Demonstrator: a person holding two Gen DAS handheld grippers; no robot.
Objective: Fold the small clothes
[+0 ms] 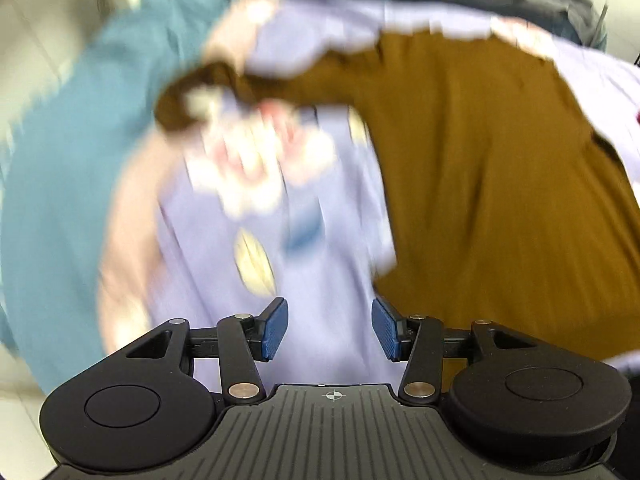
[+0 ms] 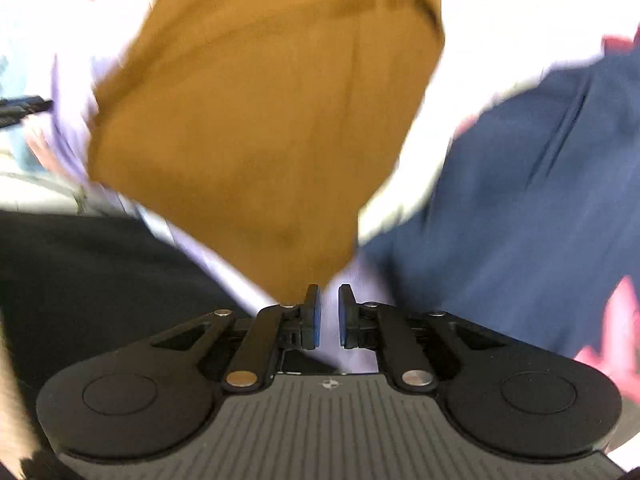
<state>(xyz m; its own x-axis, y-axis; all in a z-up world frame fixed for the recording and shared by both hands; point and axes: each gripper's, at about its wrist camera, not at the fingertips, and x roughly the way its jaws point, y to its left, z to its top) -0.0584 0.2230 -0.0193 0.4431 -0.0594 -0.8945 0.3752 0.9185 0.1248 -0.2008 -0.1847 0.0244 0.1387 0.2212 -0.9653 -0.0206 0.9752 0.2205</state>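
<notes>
Your left gripper (image 1: 330,328) gapes wide, empty, over soft lilac printed shirt (image 1: 248,200).
Right gripper (image 2: 329,316) nearly closed, a narrow gap, nothing pinched; ribbed mustard garment (image 2: 260,120) drapes beside the shirt.

Left gripper (image 1: 330,328) pointing steeply down, jaws spread wide, blue pads (image 1: 276,330) well apart with nothing pinched between. Right gripper (image 2: 329,316) also pointing steeply down, jaws nearly together, narrow gap, pads apparently clamping nothing.
</notes>
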